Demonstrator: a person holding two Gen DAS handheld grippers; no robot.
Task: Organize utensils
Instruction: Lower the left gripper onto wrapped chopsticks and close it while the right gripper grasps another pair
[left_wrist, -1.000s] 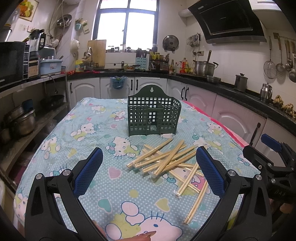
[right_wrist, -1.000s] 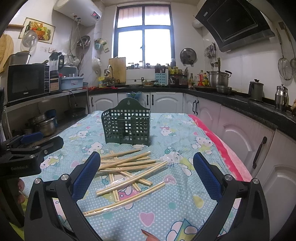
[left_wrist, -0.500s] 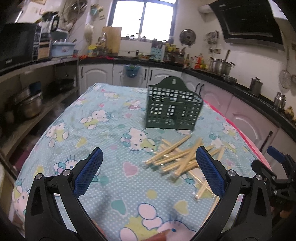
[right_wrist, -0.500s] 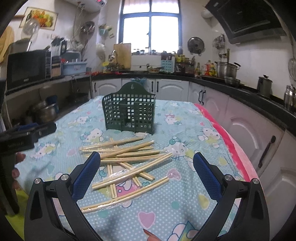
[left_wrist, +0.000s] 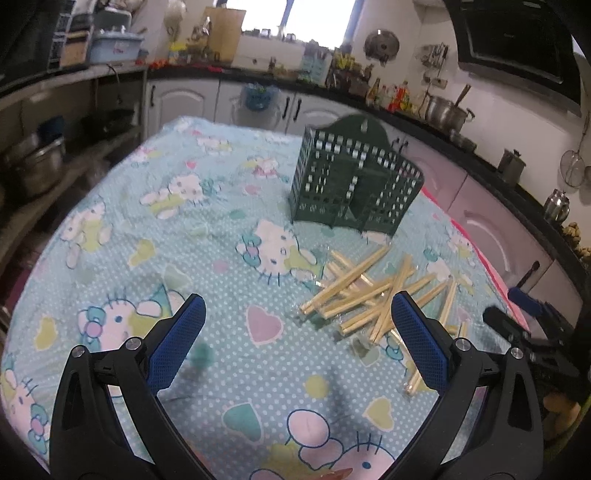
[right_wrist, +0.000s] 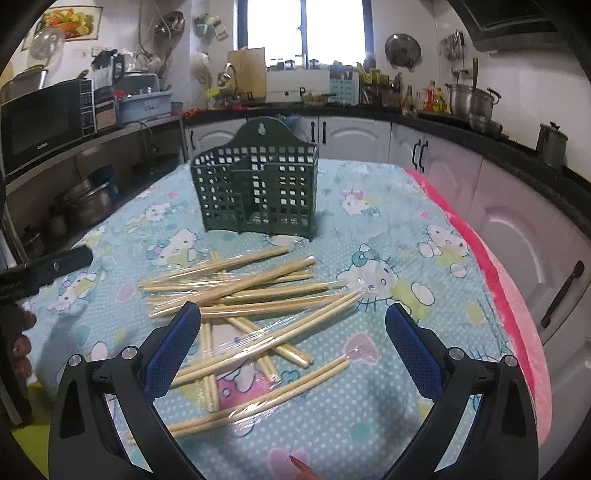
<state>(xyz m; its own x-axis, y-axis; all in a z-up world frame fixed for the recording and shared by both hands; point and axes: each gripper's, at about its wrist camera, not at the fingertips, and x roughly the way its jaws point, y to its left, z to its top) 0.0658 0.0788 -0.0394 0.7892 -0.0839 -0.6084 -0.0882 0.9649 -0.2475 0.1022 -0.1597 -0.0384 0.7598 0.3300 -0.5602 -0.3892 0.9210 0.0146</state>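
A dark green lattice utensil holder (right_wrist: 256, 188) (left_wrist: 352, 182) stands upright on the cartoon-print tablecloth (right_wrist: 424, 258). In front of it lies a loose pile of wooden chopsticks (right_wrist: 243, 291) (left_wrist: 373, 295), some in clear plastic wrap. My right gripper (right_wrist: 293, 328) hangs open above the near part of the pile, holding nothing. My left gripper (left_wrist: 295, 317) is open over bare cloth, left of the pile, with its right finger over the pile's edge. The other gripper shows at each view's edge.
Kitchen counters with white cabinets (right_wrist: 480, 177) run around the table. A microwave (right_wrist: 40, 125) and pots (right_wrist: 88, 203) sit on shelves at the left. A red cloth edge (right_wrist: 498, 280) marks the table's right side. A hand (right_wrist: 18, 332) shows at the left edge.
Both grippers have moved forward and lower toward the table. The left one has swung left, so holder and chopsticks now sit to its right. Both stay open.
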